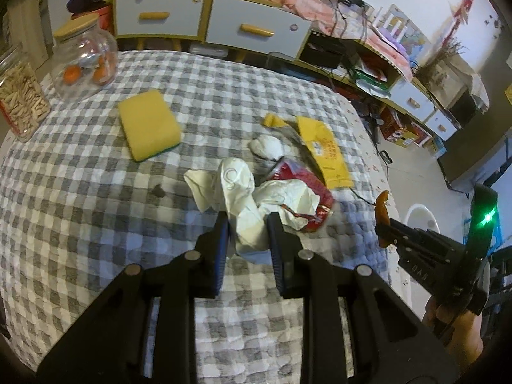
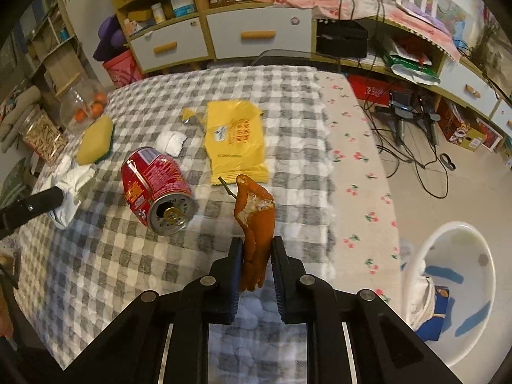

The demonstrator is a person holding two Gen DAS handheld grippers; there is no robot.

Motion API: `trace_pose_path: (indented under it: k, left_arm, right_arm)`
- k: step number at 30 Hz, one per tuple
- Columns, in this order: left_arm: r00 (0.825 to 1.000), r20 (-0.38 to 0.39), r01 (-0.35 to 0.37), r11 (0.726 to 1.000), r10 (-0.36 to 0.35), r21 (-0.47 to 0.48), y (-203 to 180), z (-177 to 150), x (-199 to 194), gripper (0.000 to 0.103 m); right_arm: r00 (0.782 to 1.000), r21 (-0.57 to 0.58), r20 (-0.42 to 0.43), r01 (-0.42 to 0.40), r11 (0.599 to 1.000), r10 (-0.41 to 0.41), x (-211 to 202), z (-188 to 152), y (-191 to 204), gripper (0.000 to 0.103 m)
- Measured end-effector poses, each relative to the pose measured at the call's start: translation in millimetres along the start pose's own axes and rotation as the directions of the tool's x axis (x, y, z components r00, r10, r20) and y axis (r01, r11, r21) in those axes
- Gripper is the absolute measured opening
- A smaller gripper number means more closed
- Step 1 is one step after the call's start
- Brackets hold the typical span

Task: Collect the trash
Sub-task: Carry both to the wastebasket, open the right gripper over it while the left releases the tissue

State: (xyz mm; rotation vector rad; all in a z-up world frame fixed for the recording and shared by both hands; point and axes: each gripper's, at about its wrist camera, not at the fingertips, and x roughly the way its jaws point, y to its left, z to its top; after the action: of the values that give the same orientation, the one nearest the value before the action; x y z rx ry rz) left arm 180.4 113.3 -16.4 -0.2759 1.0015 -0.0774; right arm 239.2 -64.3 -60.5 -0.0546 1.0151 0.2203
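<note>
1. The left gripper (image 1: 248, 224) is closed on crumpled white paper (image 1: 246, 198) beside the red can (image 2: 153, 185).
2. The right gripper (image 2: 256, 249) is clamped on an orange peel (image 2: 256, 224) near the tablecloth's (image 2: 96, 256) right edge.

A table covered with a grey and white checked cloth (image 2: 96, 256) carries several things. At its far left stand a round glass jar (image 1: 84, 64) holding oranges and a clear jar of pale seeds (image 1: 22, 102). A yellow sponge (image 1: 148, 128) lies flat nearer the middle. A flat yellow packet (image 2: 235, 140) lies to the right, a torn yellow scrap (image 2: 188, 114) just beyond its far left corner. A small white wad (image 2: 171, 142) sits left of the packet. A dented red can (image 2: 153, 185) lies on its side, open end facing near
</note>
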Motion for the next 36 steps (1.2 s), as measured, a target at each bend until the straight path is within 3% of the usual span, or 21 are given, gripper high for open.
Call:
trace_pose_path:
  k: [22, 36]
  left_arm:
    - [0.998, -0.052, 0.047, 0.993, -0.042, 0.105, -71, -15, 25, 0.026]
    - [0.997, -0.067, 0.058, 0.984, -0.047, 0.170, -109, -21, 35, 0.026]
  right_arm:
    - [0.997, 0.084, -0.022, 0.082, 0.993, -0.080, -36, -29, -81, 0.019]
    - [0.987, 0.184, -0.081, 0.151, 0.971, -0.139, -44, -48, -140, 0.019]
